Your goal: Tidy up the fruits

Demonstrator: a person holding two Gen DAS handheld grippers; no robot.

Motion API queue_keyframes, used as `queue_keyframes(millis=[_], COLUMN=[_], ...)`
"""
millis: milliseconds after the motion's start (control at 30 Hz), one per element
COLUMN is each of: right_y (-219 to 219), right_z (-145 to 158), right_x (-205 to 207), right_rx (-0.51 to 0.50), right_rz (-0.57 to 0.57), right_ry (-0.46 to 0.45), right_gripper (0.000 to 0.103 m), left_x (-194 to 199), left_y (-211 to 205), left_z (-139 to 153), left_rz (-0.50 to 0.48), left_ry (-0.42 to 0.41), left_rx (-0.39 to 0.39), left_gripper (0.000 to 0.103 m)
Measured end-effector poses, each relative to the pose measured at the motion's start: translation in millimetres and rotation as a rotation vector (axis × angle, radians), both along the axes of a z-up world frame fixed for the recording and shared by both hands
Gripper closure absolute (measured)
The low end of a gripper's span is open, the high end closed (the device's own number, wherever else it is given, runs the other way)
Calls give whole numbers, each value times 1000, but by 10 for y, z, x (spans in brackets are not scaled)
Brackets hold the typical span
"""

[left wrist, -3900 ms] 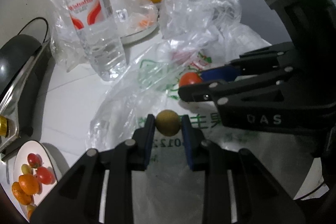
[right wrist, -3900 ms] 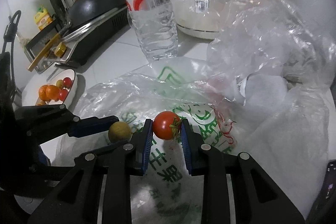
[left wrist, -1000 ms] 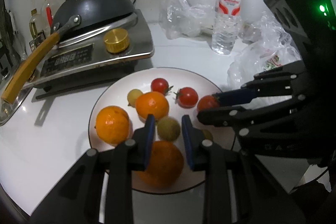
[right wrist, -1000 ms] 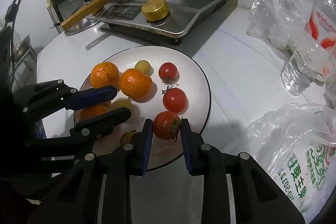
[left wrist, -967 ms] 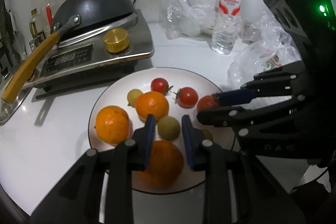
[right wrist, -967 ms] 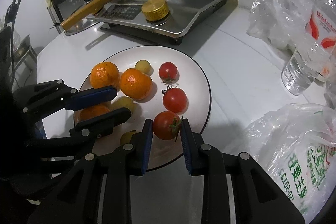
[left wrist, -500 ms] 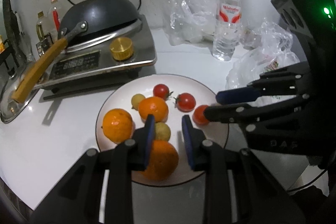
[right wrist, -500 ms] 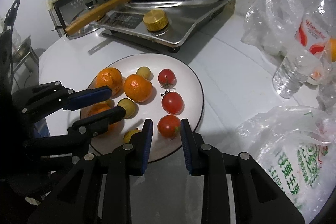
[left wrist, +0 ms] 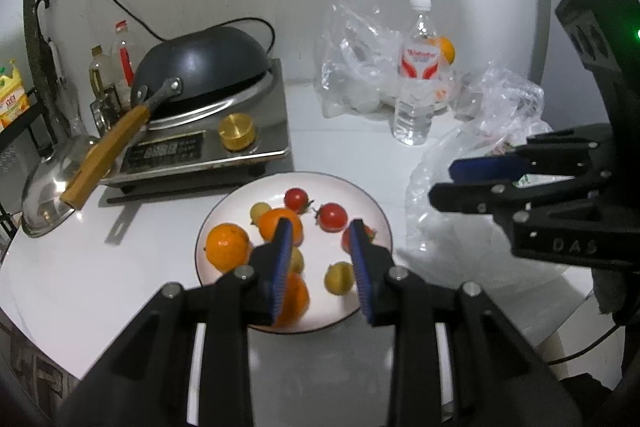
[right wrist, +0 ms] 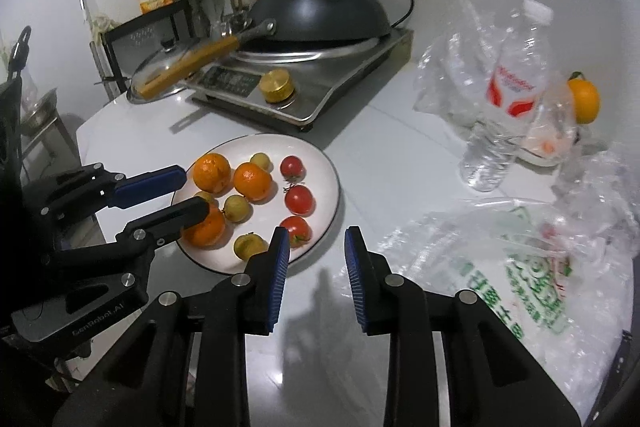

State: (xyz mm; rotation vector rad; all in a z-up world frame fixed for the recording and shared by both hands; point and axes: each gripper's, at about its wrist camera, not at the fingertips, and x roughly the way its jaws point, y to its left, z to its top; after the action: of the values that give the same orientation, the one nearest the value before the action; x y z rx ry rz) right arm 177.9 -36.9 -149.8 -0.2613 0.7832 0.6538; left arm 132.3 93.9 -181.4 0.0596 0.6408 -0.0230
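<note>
1. Both tools hang above the white plate (right wrist: 324,163) with nothing in them. The left hand-held gripper (left wrist: 318,251) has just been opening its jaws, and only the plate and its fruit show through the gap. The right hand-held gripper (right wrist: 314,259) is likewise released and empty, its blue pads (right wrist: 280,267) apart over the plate's near edge and bare bench (right wrist: 380,147).
2. Done so far, as I judge it: the plate, at centre left of the right wrist view, carries three oranges (right wrist: 252,181), three red tomatoes (right wrist: 298,199) and several small yellow-green fruits (right wrist: 237,207). One tomato (right wrist: 296,227) lies just beside the right tool's left pad, and one yellow-green fruit (left wrist: 338,277) lies between the left tool's fingers in the picture, resting on the plate, not gripped.
3. Left to do: one orange (right wrist: 584,101) sits at the far right of the right wrist view, behind the water bottle (right wrist: 508,99) among clear plastic wrapping, well apart from the plate.
4. The printed plastic bag (right wrist: 532,275) at lower right lies crumpled; a reddish patch shows through it, but I cannot tell whether that is fruit.
5. The wok on its cooker (right wrist: 320,15) at upper centre plays no part.
6. My estimate is that the sorting is mostly finished, with the far orange the clearest remainder.
</note>
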Motion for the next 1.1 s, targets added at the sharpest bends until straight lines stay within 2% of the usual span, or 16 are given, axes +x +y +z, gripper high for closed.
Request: queue_keyframes(millis=[67, 100, 200, 400, 500, 567, 600, 633, 800, 1100], right_y=[-84, -121, -223, -458, -579, -645, -701, -736, -931, -1209], right_z=[64, 94, 193, 424, 546, 621, 678, 718, 943, 1275], right_x=[-60, -87, -163, -318, -395, -440, -474, -495, -607, -789], right_rx=[5, 8, 17, 41, 52, 58, 65, 70, 98, 140], right_rz=[-10, -14, -26, -61, -79, -92, -102, -108, -142, -171], right_ry=[-15, -23, -51, -112, -147, -170, -185, -195, -259, -352], right_gripper=[72, 72, 62, 60, 56, 55, 54, 54, 48, 45], left_x=[-53, -90, -177, -327, -392, -428, -450, -477, -586, -757], left_y=[-43, -61, -132, -285, -348, -387, -402, -422, -528, -724], left_z=[47, 79, 188, 429, 562, 654, 704, 761, 1010, 1357], left_rz=[1, 1, 1, 4, 7, 10, 8, 9, 14, 25], left_ry=[-9, -20, -44, -99, -125, -141, -152, -166, -230, -308], left_rx=[-1, -9, -13, -16, -27, -34, -42, -50, -45, -7], left_gripper=[55, 43, 41, 41, 41, 34, 26, 22, 15, 15])
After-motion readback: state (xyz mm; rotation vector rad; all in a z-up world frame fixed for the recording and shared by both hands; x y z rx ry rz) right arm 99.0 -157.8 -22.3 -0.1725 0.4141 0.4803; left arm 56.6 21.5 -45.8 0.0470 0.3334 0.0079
